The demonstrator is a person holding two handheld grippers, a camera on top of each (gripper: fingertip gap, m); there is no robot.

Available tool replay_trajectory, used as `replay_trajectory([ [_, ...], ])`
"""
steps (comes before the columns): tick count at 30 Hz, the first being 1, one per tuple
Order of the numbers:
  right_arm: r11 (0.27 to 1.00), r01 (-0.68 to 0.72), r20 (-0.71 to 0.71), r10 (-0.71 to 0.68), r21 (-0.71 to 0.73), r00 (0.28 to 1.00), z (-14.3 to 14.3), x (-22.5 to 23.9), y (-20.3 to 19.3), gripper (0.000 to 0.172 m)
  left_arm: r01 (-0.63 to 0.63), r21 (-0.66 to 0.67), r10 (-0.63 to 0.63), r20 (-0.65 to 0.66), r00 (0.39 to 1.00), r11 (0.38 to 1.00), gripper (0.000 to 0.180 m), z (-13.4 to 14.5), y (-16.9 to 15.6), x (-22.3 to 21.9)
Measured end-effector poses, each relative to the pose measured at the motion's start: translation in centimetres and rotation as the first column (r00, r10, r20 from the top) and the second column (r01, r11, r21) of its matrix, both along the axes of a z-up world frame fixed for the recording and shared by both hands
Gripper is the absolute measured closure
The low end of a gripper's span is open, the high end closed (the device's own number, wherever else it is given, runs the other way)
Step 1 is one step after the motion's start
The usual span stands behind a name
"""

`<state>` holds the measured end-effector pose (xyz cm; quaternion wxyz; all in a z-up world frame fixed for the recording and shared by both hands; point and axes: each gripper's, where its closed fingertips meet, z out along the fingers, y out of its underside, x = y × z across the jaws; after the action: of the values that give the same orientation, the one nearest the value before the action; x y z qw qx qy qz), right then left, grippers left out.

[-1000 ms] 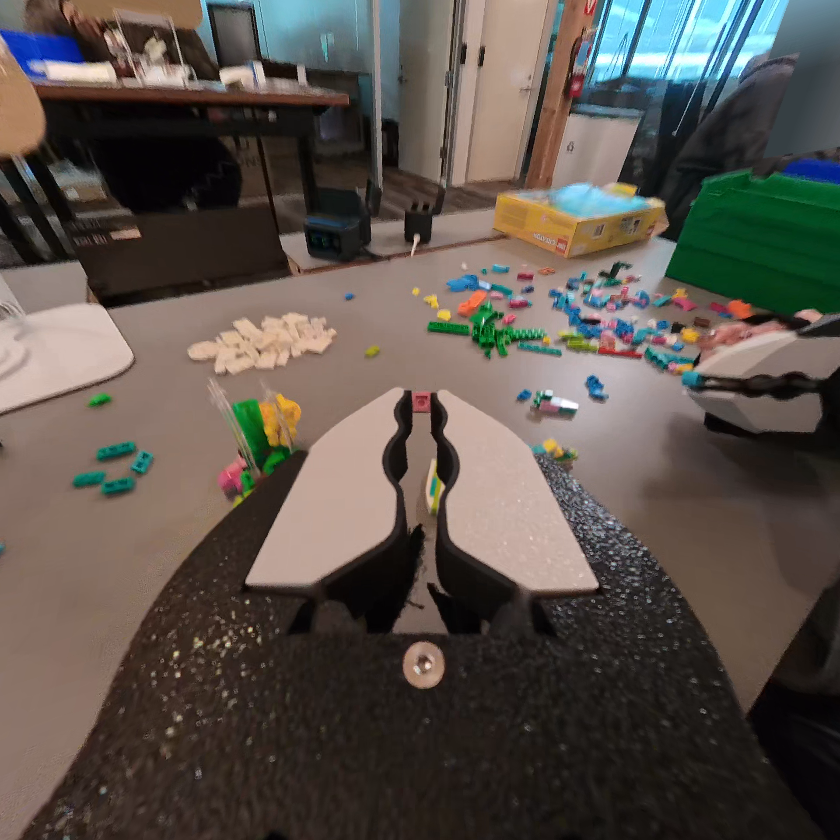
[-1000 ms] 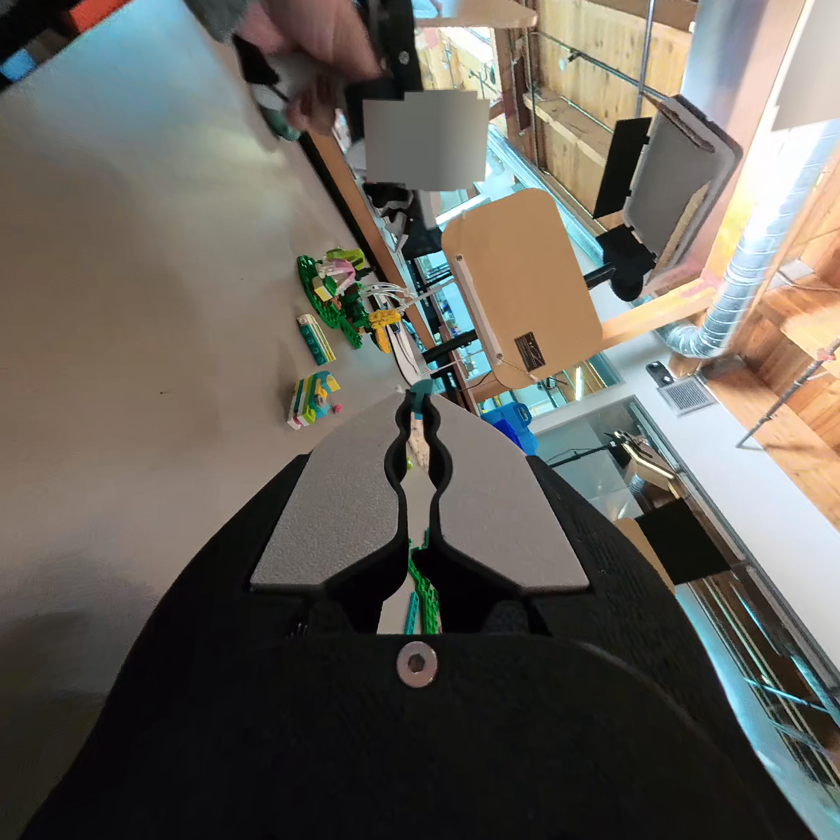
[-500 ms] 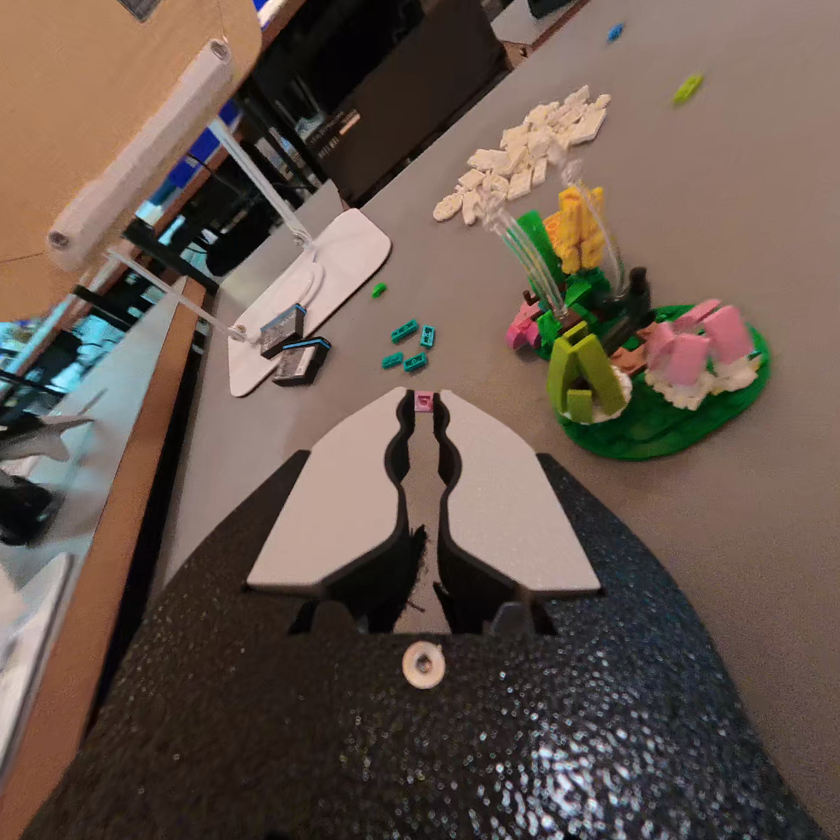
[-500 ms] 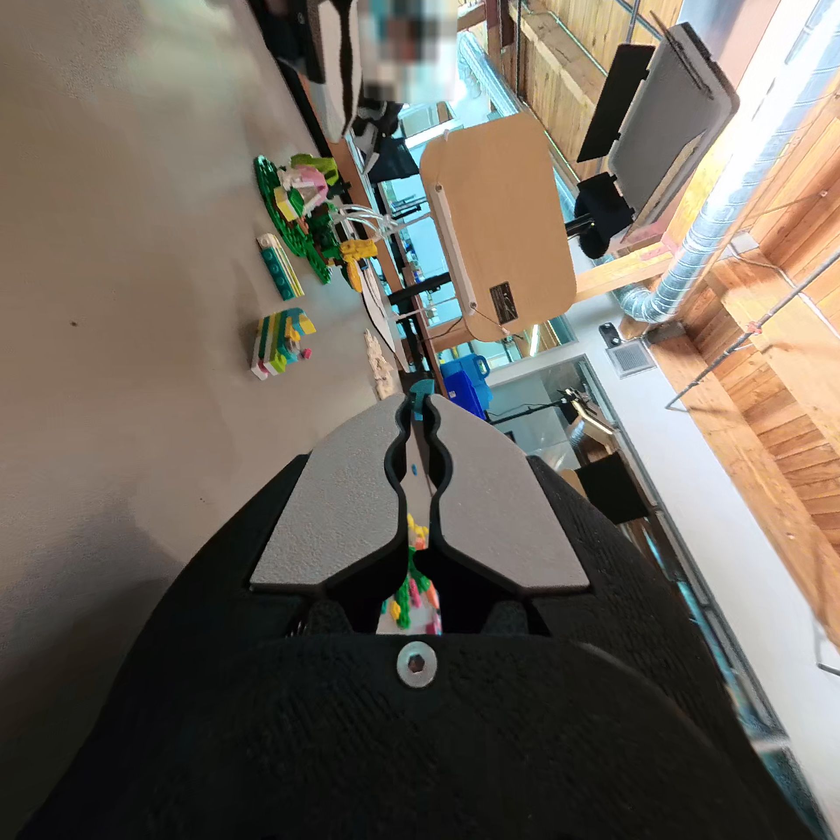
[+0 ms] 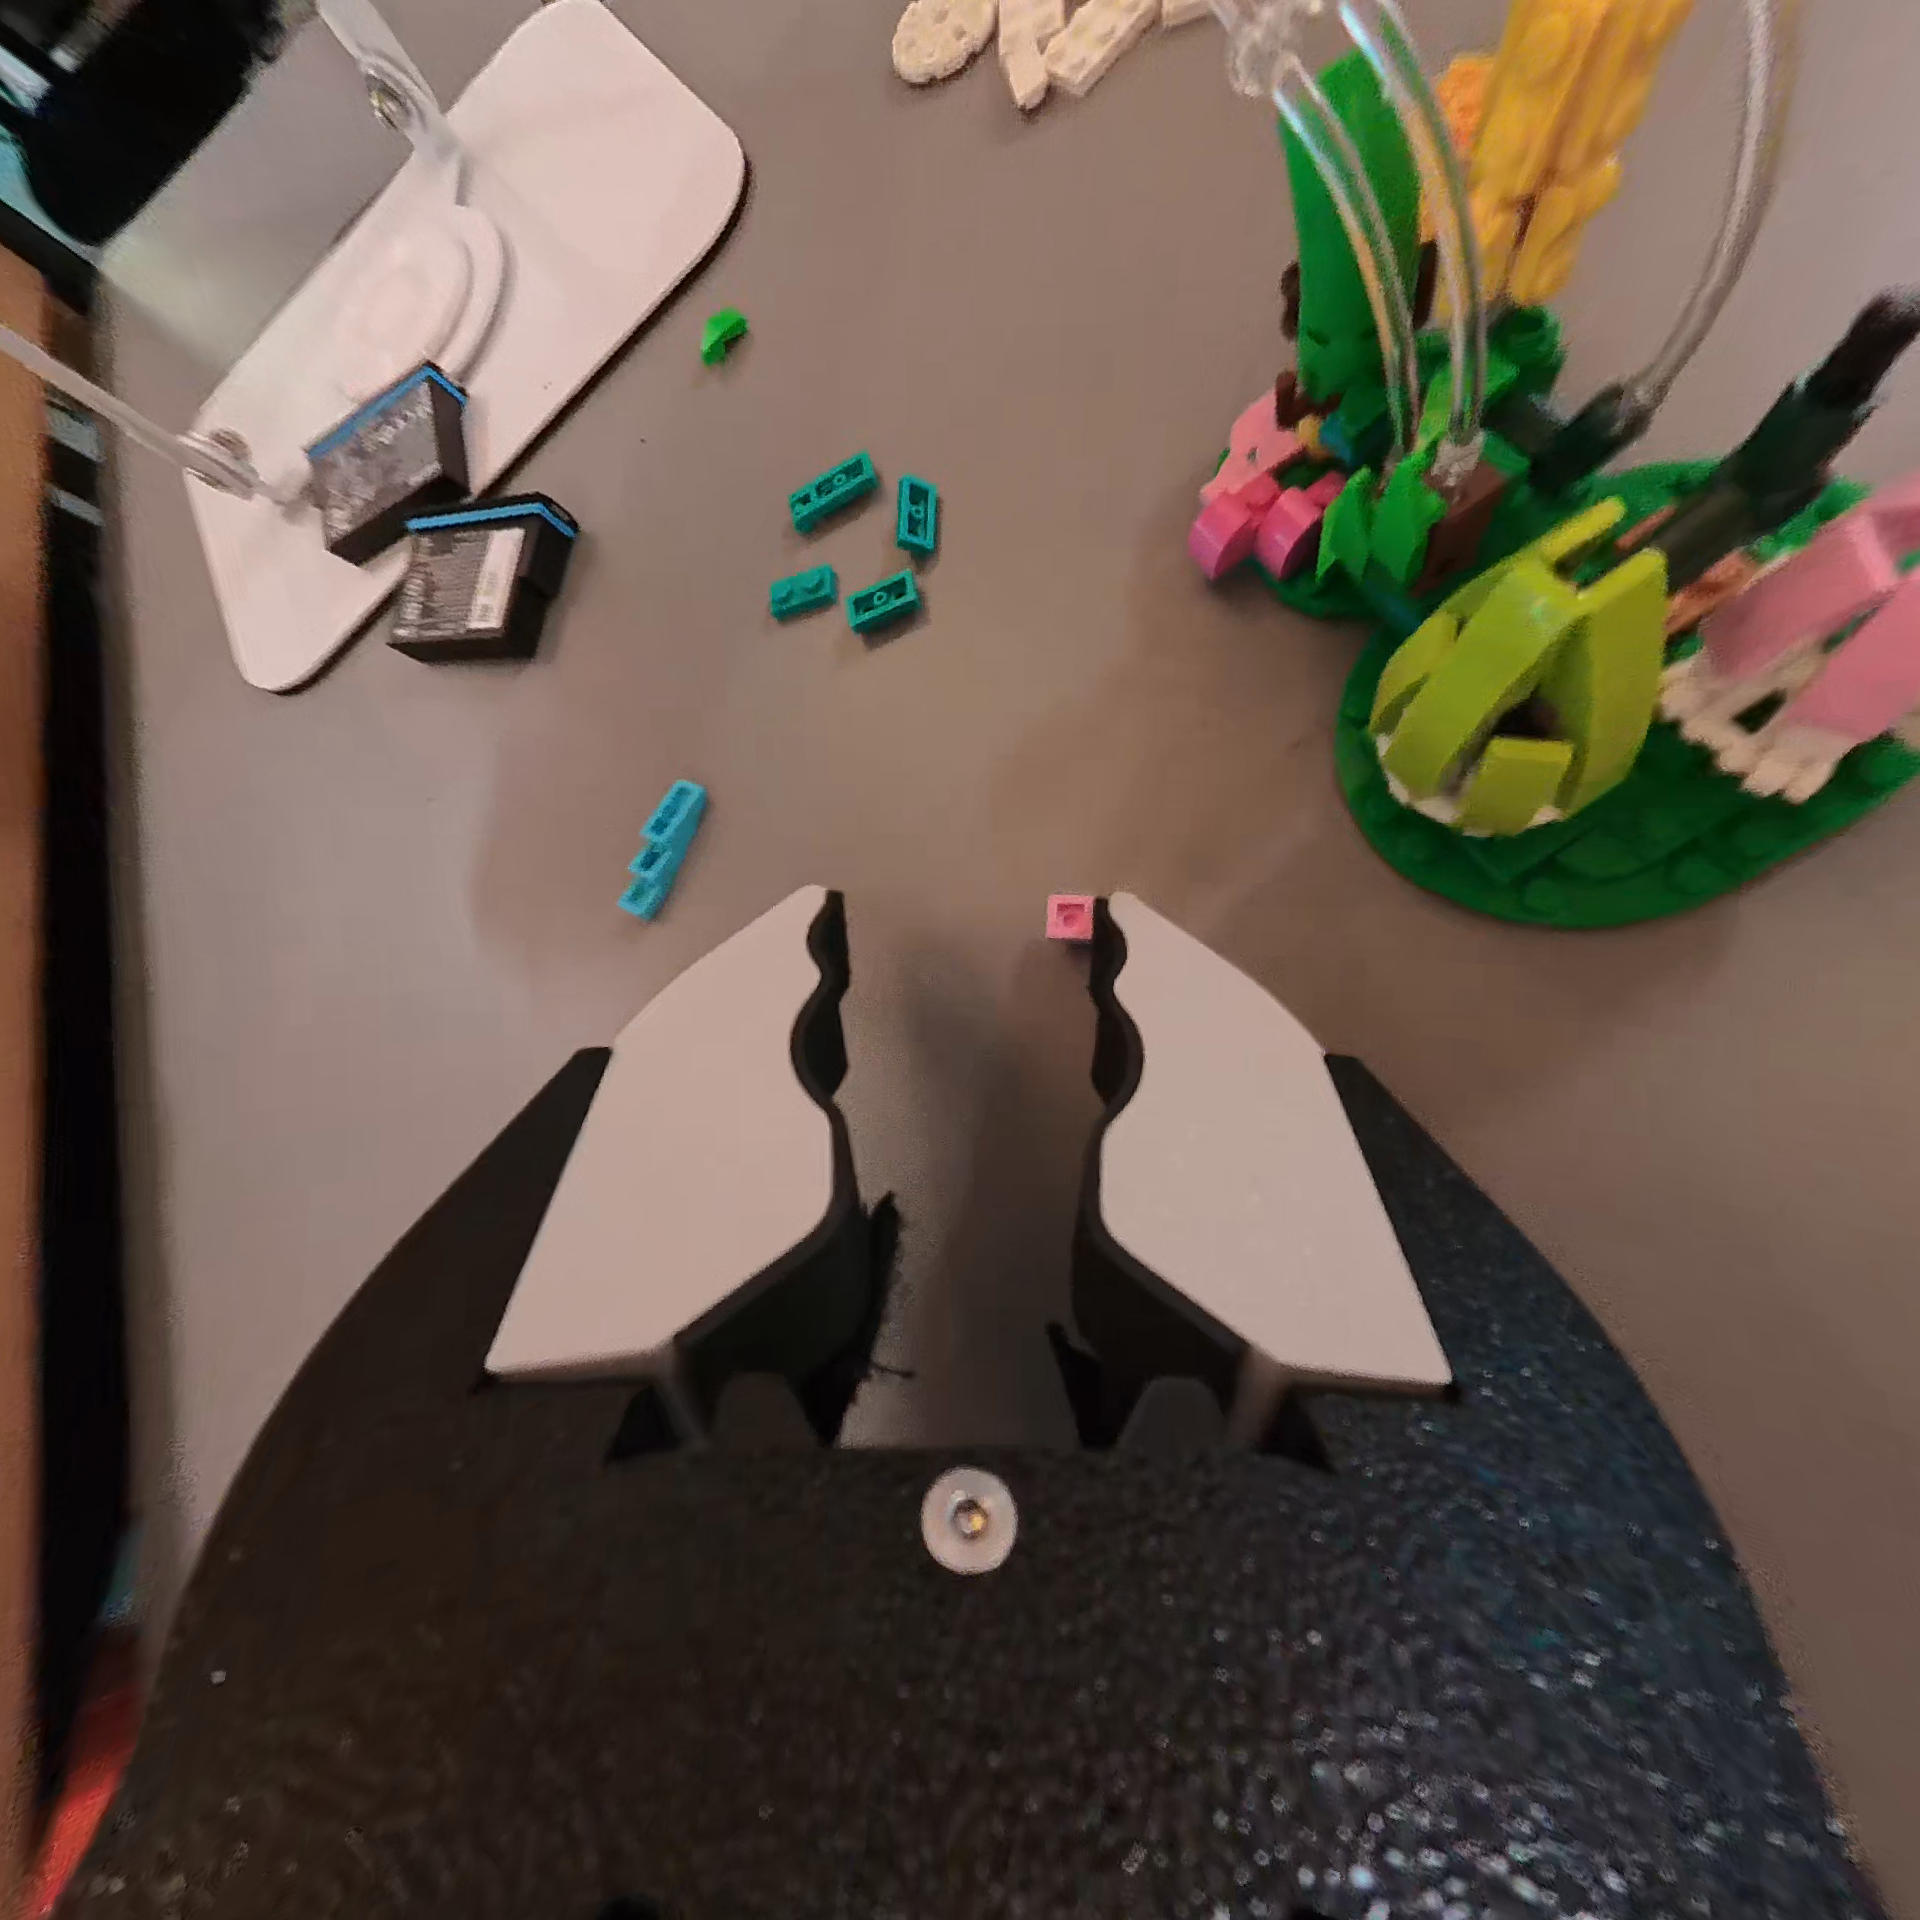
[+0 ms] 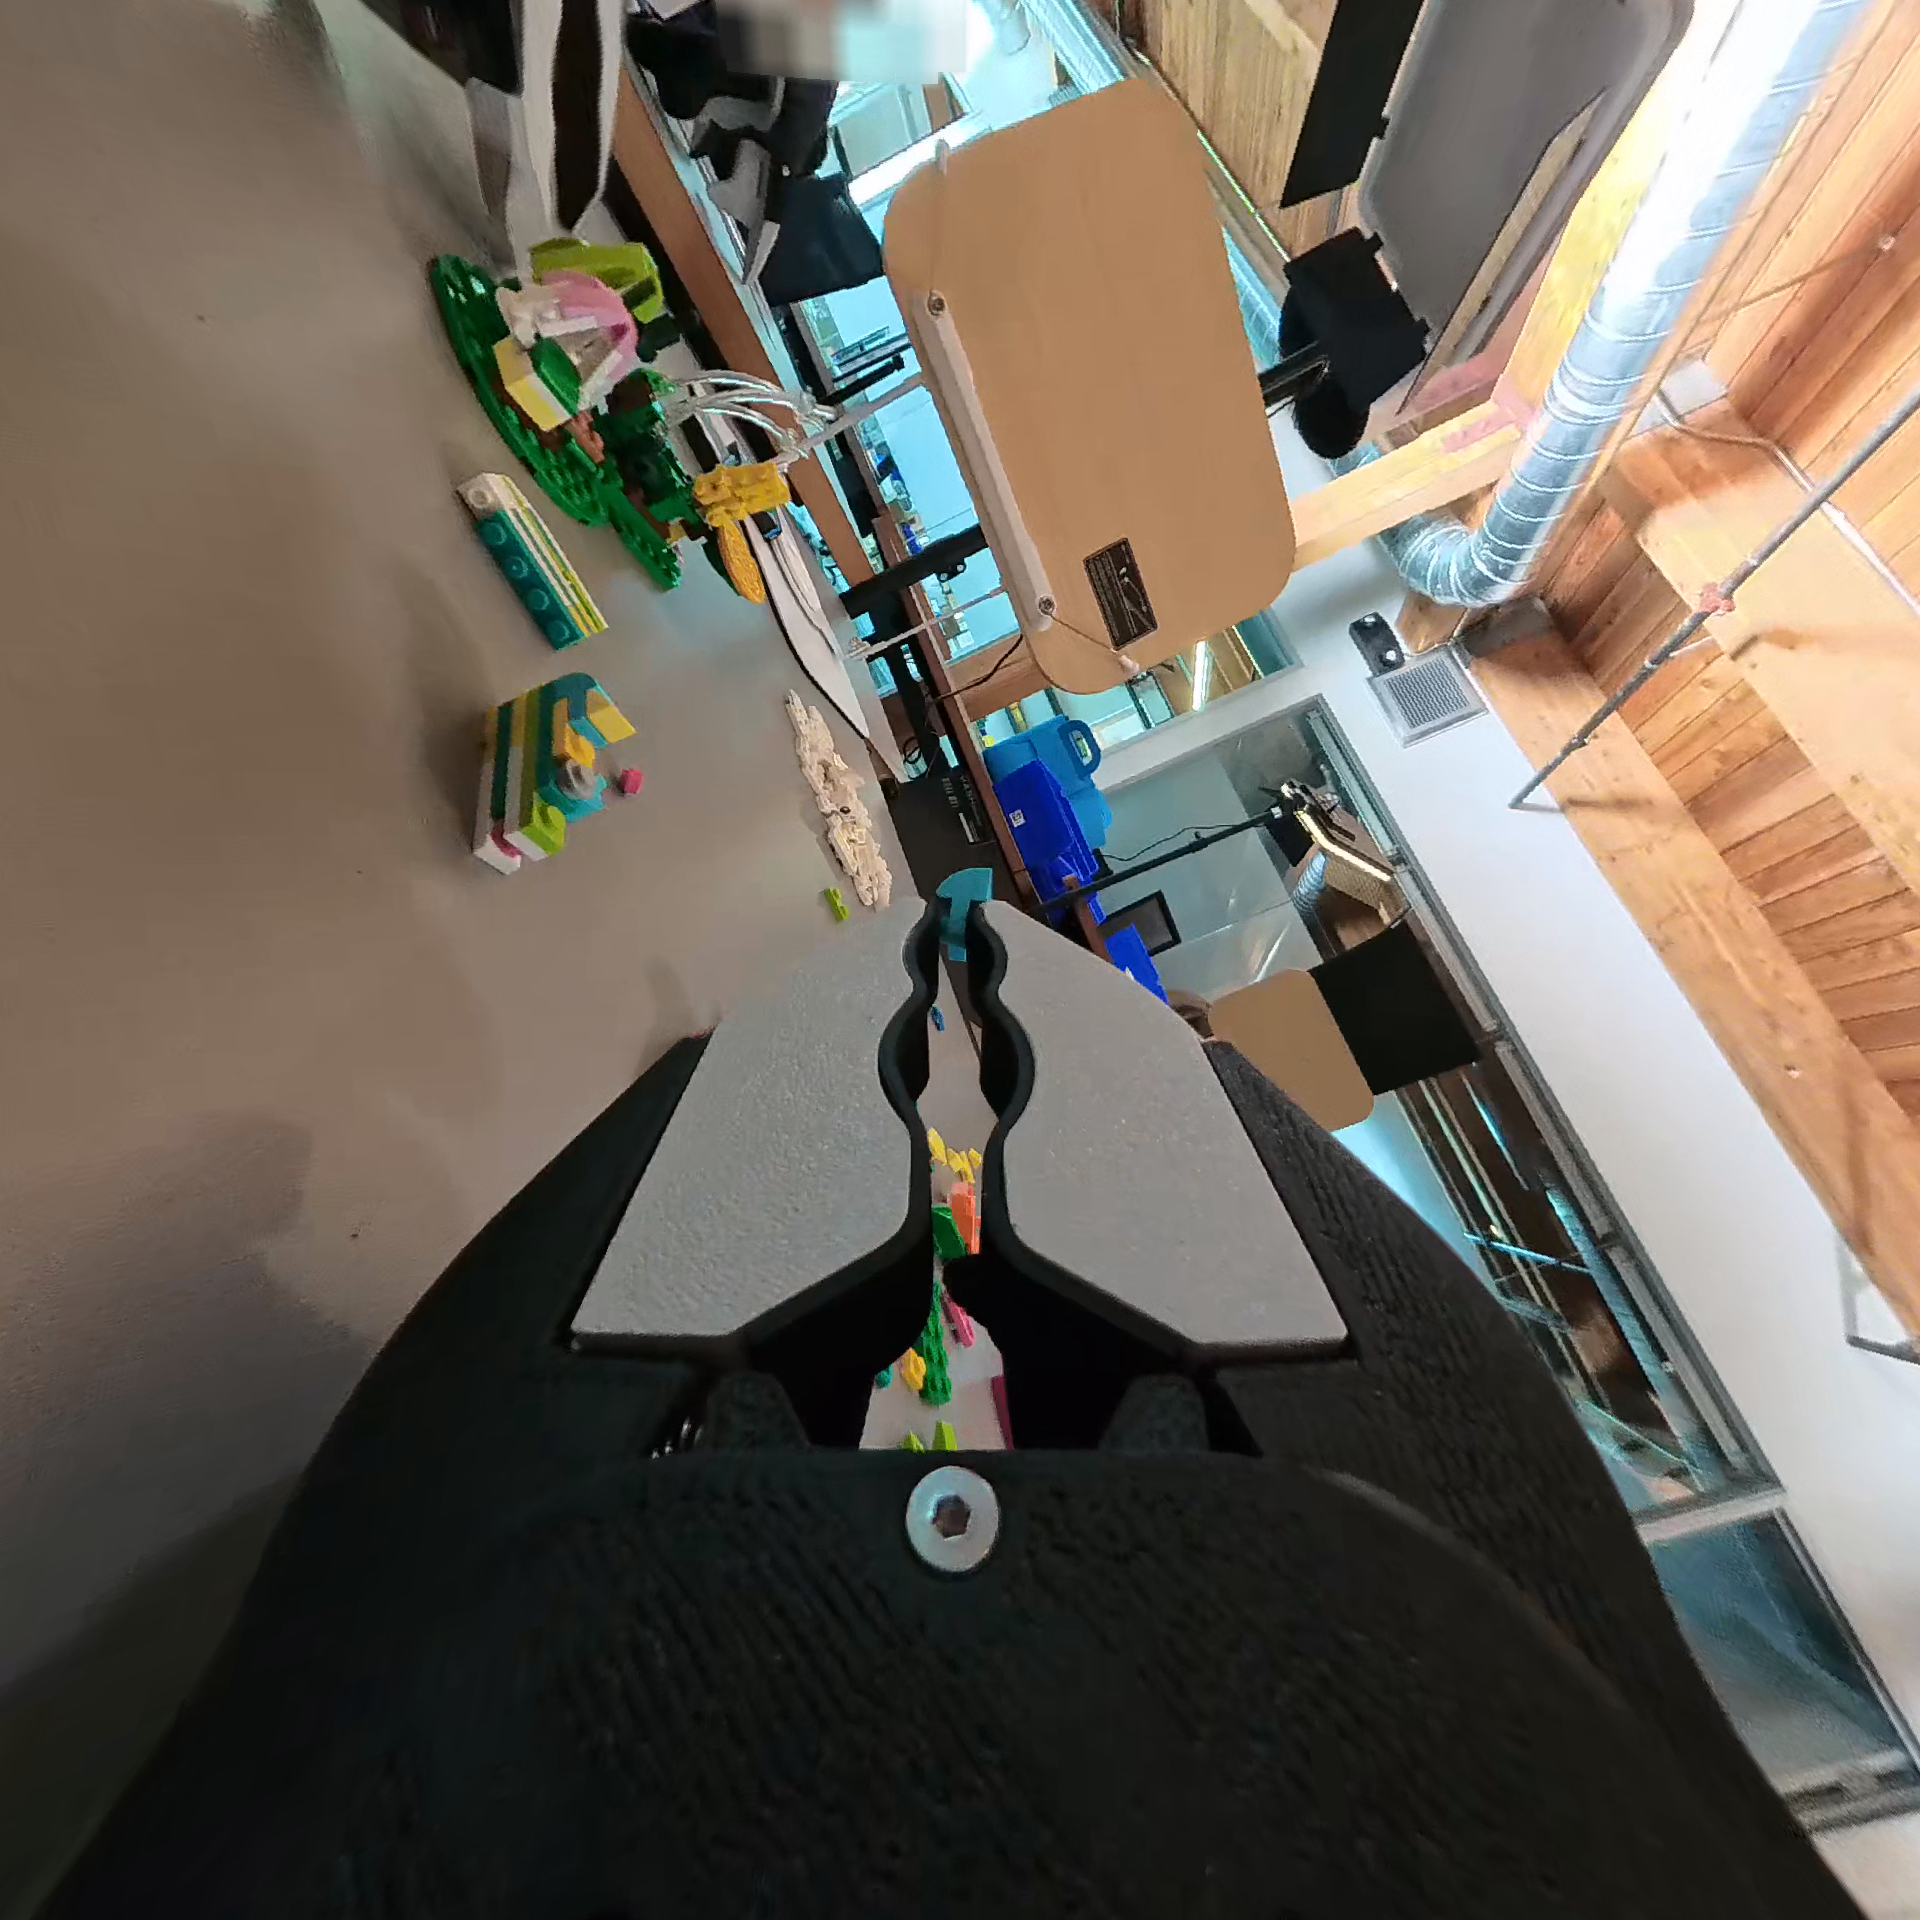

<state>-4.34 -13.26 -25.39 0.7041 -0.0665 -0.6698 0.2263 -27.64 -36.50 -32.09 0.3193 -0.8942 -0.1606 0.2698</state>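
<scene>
My left gripper (image 5: 966,914) is open, low over the grey table (image 5: 987,727). A small pink brick (image 5: 1070,920) sits against the inner side of its right fingertip (image 5: 1117,920); the left fingertip stands well clear of it. A flower model on a green base (image 5: 1621,852) stands to the right. My right gripper (image 6: 961,925) is shut on a small teal piece (image 6: 964,891) that sticks out past its tips, held above the table. The flower model also shows in the right wrist view (image 6: 488,384).
Several teal plates (image 5: 862,551) and a blue brick stack (image 5: 665,862) lie ahead of the left gripper. A white stand base (image 5: 582,208) with two black blocks (image 5: 478,577) is far left. Two striped brick stacks (image 6: 540,769) (image 6: 535,566) and a white pile (image 6: 842,800) lie on the table.
My left gripper swung down toward the table and opened; the pink brick it pinched now rests against only the right fingertip. My right gripper stays shut on the teal piece.
</scene>
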Motion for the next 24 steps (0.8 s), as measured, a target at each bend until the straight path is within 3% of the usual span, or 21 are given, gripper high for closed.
replay_trajectory([
  [1, 1.000, 0.002, -0.002, -0.002, 0.008, 1.000, -0.1, 0.0, 0.0, 0.169, 0.001, -0.034, -0.002, -0.035, 0.999, 0.999, 0.134, 0.1, -0.3, -0.1],
  [7, 1.000, 0.008, -0.008, -0.007, 0.015, 1.000, 0.0, 0.0, 0.2, 0.169, 0.153, -0.037, -0.156, -0.117, 0.981, 0.988, 0.101, 1.2, 0.4, 1.0],
  [9, 1.000, 0.008, -0.009, -0.008, 0.011, 1.000, 0.0, 0.0, 0.3, 0.169, 0.184, -0.039, -0.188, -0.185, 0.964, 0.982, 0.100, 2.0, 0.3, 1.2],
  [12, 1.000, 0.010, -0.018, -0.010, 0.003, 1.000, 0.2, 0.0, 0.4, 0.169, 0.135, -0.002, -0.129, -0.305, 0.944, 0.991, 0.106, 4.2, -0.3, 0.5],
  [15, 1.000, 0.011, -0.028, -0.011, 0.003, 1.000, 0.4, 0.1, 0.5, 0.169, 0.156, 0.221, -0.035, -0.472, 0.881, 0.963, 0.121, 8.9, 0.6, 1.9],
  [18, 1.000, 0.015, -0.033, -0.015, 0.009, 0.999, 0.4, 0.1, 0.6, 0.169, 0.243, 0.539, 0.071, -0.496, 0.866, 0.806, 0.128, 12.9, 2.5, 5.9],
  [20, 1.000, 0.021, -0.039, -0.021, 0.013, 0.999, 0.5, 0.1, 0.8, 0.169, 0.202, 0.750, 0.115, -0.346, 0.931, 0.629, 0.129, 14.0, 3.9, 8.5],
  [22, 1.000, 0.027, -0.041, -0.027, 0.015, 0.999, 0.5, 0.1, 0.9, 0.169, 0.141, 0.852, 0.095, -0.217, 0.972, 0.503, 0.125, 13.9, 5.3, 10.4],
  [24, 0.999, 0.031, -0.038, -0.030, 0.018, 0.999, 0.5, 0.1, 1.0, 0.169, 0.109, 0.887, 0.209, -0.222, 0.952, 0.448, 0.131, 13.9, 4.7, 10.4],
])
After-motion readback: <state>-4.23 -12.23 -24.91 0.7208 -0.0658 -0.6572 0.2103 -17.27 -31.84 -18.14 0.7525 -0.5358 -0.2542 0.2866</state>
